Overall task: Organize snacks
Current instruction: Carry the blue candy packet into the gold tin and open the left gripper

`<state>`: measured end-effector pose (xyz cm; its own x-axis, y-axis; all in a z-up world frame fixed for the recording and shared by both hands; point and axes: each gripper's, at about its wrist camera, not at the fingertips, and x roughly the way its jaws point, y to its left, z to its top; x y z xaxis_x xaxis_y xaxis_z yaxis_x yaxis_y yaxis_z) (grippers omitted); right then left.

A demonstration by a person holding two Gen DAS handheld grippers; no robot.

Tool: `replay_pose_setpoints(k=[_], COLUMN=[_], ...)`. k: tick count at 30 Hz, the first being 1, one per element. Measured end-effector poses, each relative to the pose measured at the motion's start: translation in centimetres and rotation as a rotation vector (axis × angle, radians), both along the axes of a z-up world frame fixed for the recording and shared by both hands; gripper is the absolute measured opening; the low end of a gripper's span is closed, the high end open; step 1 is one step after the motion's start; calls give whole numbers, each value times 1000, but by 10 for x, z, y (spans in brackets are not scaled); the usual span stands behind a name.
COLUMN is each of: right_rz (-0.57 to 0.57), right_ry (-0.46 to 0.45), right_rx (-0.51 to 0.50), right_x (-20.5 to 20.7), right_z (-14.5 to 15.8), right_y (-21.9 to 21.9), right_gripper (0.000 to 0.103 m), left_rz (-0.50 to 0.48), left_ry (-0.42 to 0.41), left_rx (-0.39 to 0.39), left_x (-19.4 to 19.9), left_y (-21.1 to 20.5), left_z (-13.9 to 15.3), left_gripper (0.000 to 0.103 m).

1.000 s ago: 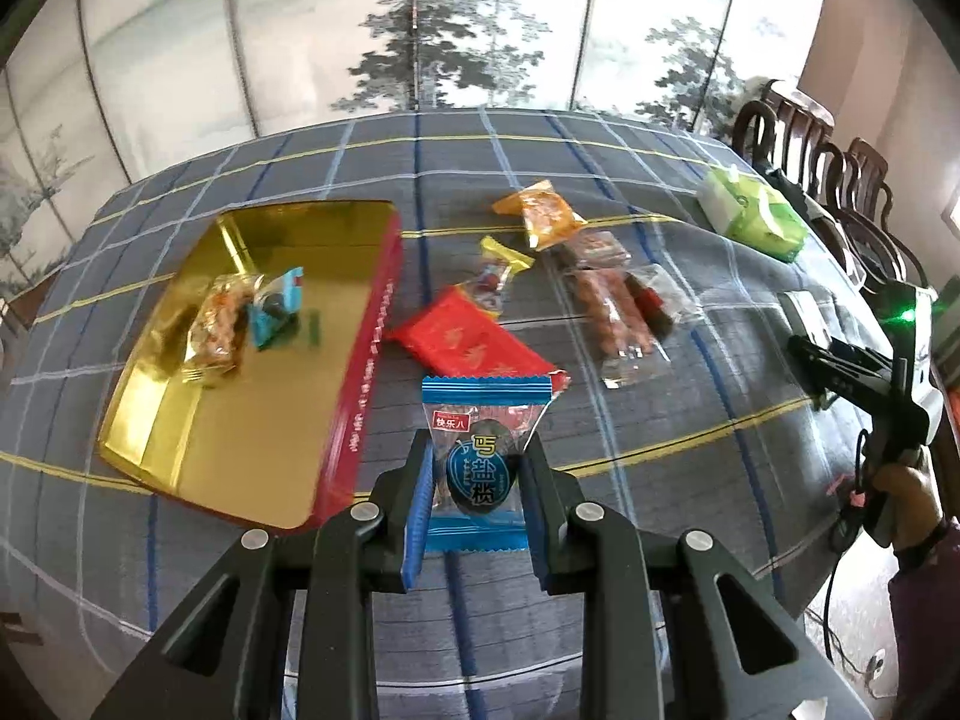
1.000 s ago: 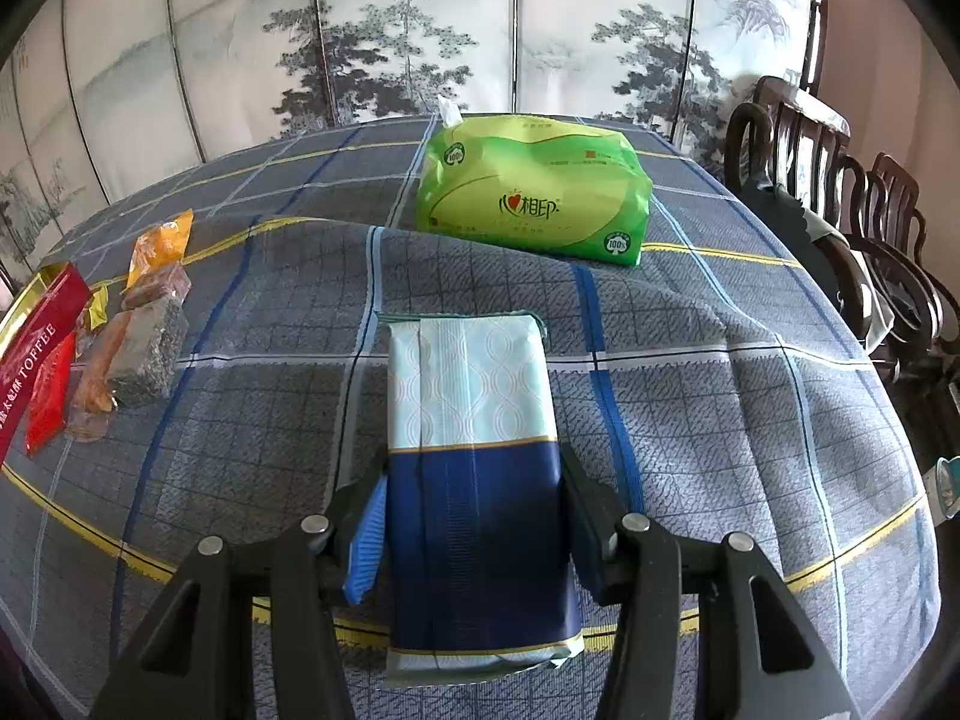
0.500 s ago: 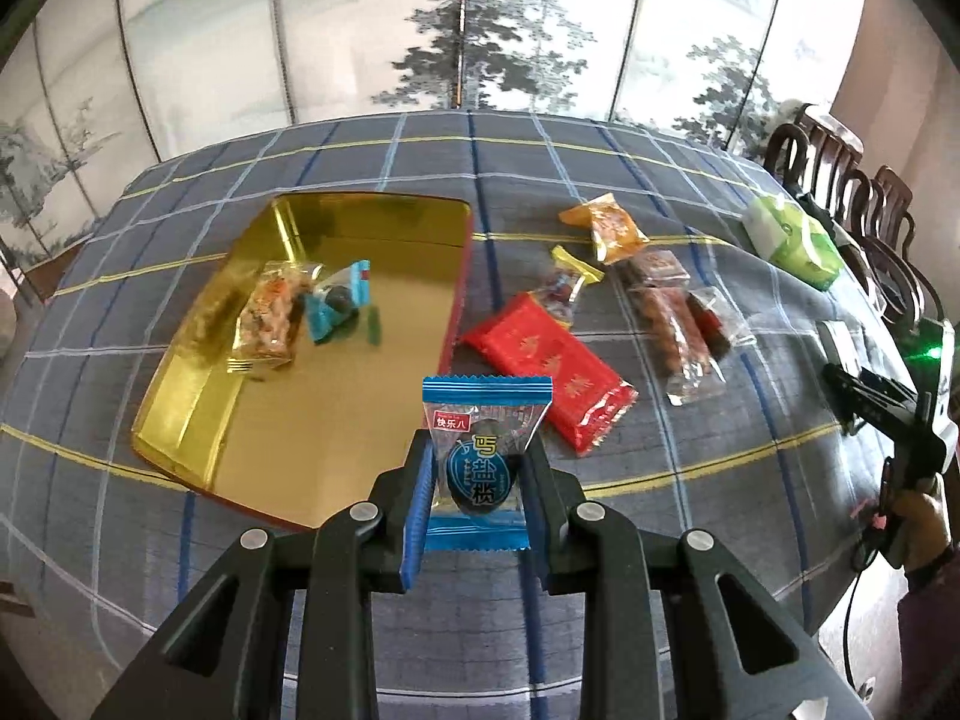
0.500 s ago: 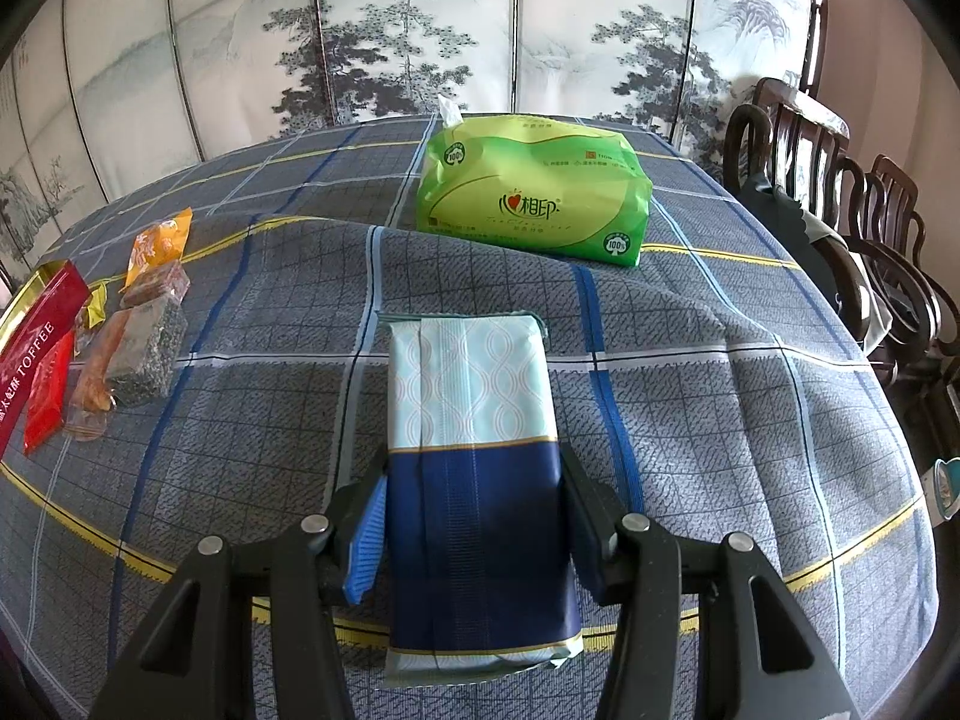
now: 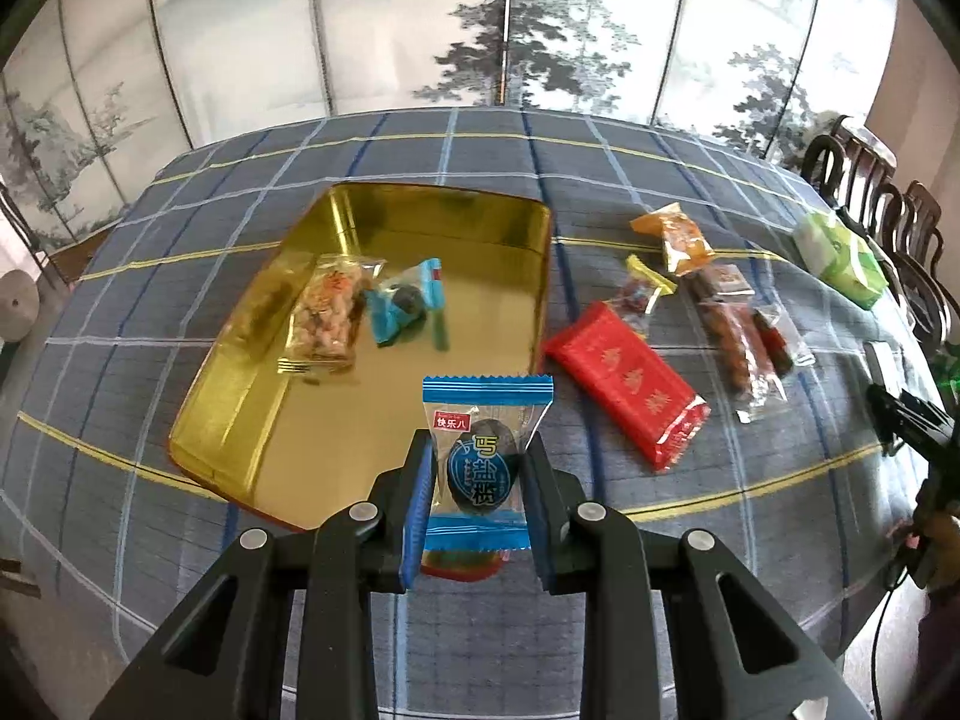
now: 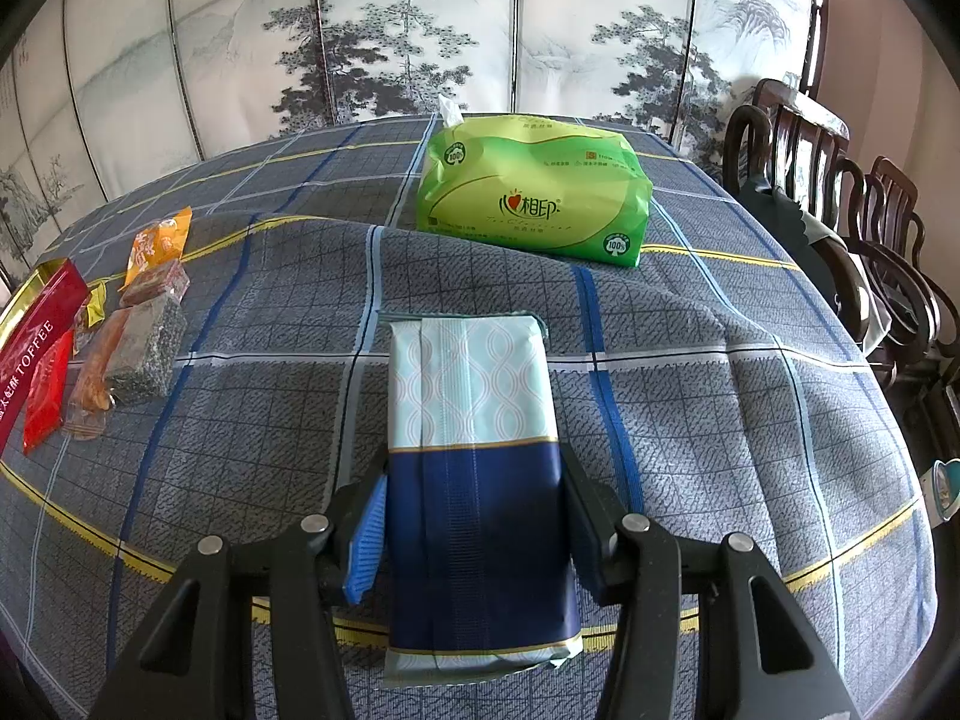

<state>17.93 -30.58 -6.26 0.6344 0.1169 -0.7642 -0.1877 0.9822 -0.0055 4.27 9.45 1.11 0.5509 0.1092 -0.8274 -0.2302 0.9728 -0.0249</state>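
Blue snack pkt (image 5: 480, 468) now over gold tin (image 5: 336, 420).

Gold tin (image 5: 420, 228); blue plaid tablecloth (image 5: 600, 156); green tissue pack (image 6: 534, 198).

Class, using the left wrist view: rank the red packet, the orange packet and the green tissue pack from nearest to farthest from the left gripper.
Measured from the left gripper:
1. Red packet, just right of the gold tin.
2. Orange packet, farther back, right of centre.
3. Green tissue pack, at the far right edge by the chairs.

Left tongs (image 5: 477, 486), right tongs (image 6: 474, 516): black angular arms, silver screws, blue pads.
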Motion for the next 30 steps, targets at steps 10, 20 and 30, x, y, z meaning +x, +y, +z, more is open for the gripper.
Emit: replay_pose_setpoints(k=[10, 20, 30], right_rz=[0, 0, 0], right_ry=[0, 0, 0], right_rx=[0, -2, -2], right_x=[0, 0, 0], right_z=[0, 0, 0], right_y=[0, 1, 1], right_gripper=[51, 51, 51], left_rz=[36, 81, 103], left_ry=[8, 23, 35], left_rx=[28, 49, 76], left_x=[4, 9, 14], left_y=[19, 42, 57], left_z=[-8, -22, -33], left_gripper=[25, 25, 25])
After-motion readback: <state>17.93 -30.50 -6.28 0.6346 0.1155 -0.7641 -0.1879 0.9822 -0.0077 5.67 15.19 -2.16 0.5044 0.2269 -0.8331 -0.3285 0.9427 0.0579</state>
